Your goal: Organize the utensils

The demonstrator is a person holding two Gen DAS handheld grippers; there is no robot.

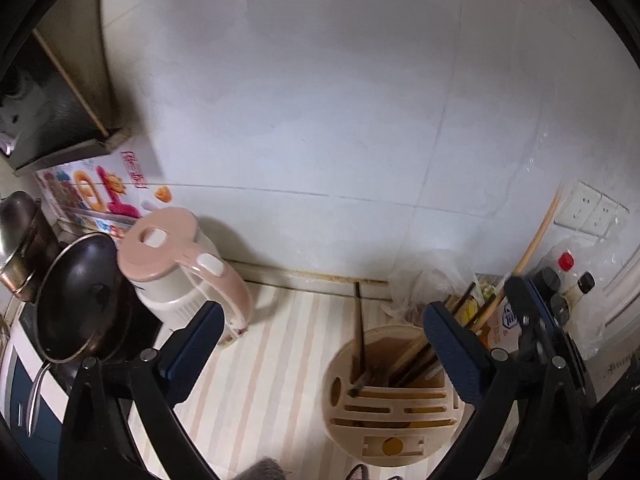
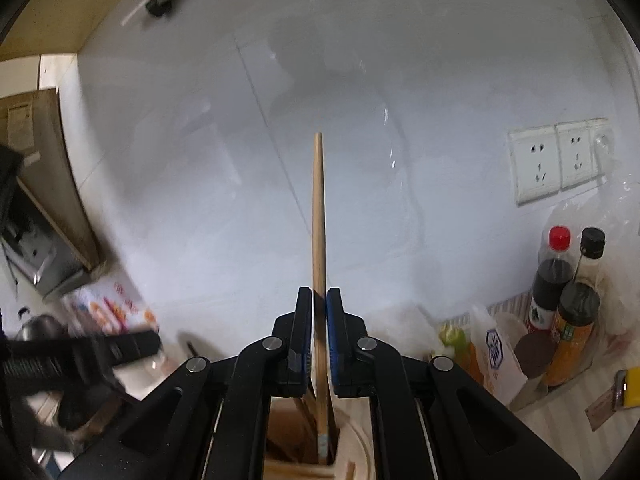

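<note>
On counter: one beige utensil holder [image 1: 390,412], several chopsticks inside, uncounted.
Left gripper [image 1: 324,344]: spread wide, empty.
Right gripper [image 2: 319,336]: narrow around one wooden chopstick [image 2: 318,216]; contact unclear.
Bottles [image 2: 560,292]: three.

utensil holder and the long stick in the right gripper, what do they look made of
Utensil holder: probably moulded plastic, going by its smooth, even beige surface and cleanly cut slots, though light wood can't be ruled out. Long stick: looks like bare wood or bamboo, a pale tan matte shaft with no shine.
</note>
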